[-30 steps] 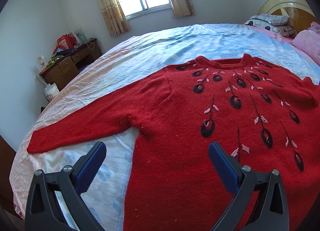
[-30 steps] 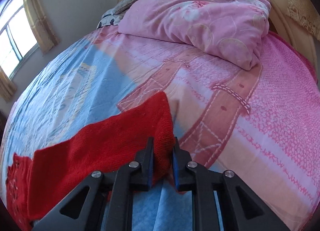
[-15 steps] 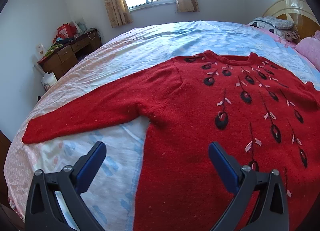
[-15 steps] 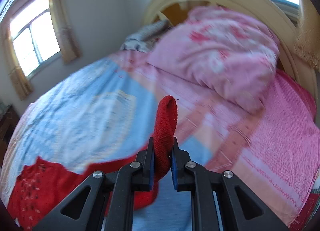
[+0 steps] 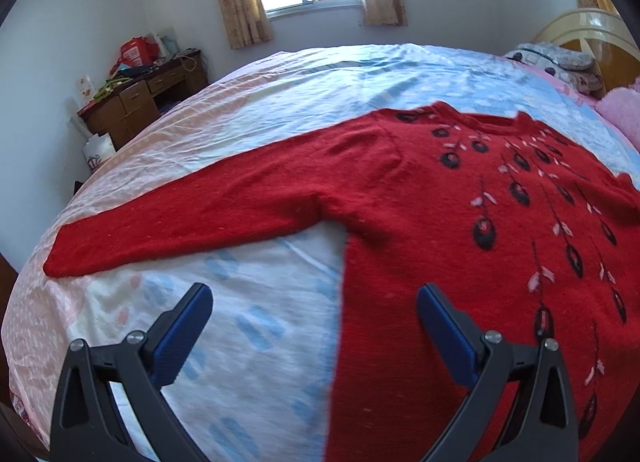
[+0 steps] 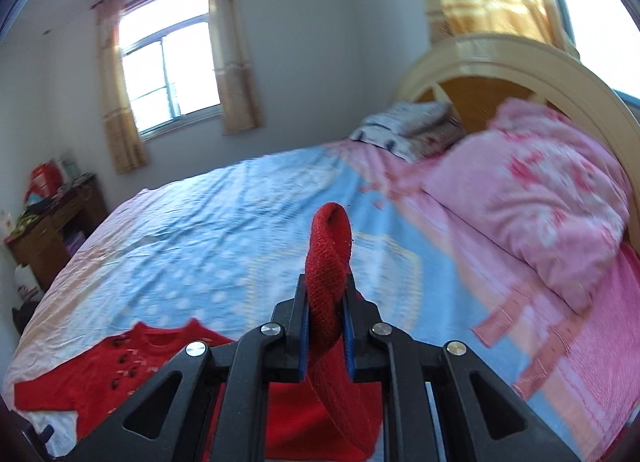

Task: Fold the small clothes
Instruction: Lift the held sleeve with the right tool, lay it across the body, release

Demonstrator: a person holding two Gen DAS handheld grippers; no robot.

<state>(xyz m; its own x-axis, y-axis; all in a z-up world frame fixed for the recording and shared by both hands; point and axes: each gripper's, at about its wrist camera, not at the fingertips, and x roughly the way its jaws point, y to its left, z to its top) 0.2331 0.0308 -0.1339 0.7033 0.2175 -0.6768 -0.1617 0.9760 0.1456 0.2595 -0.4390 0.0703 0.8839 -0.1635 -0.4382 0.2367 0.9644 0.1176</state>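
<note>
Bedroom setting: wide bed with a smooth blue-and-pink printed cotton sheet (image 5: pixel 248 326); red knitted sweater with black embroidered motifs (image 5: pixel 460 221) lies flat on it, one sleeve outstretched. Right gripper (image 6: pixel 326 318) pinches the thick ribbed sleeve cuff (image 6: pixel 329 238), raised clear of the sheet; carry it across the body, keeping the knit taut; lay it flat. Left gripper (image 5: pixel 316 318), jaws wide and empty, hovers at the sweater's side edge.

Fuzzy red knit sweater (image 5: pixel 420 197), matt creased cotton bedsheet (image 5: pixel 256 326), glossy wooden headboard (image 6: pixel 516 61), brown wooden desk (image 5: pixel 136 105)
</note>
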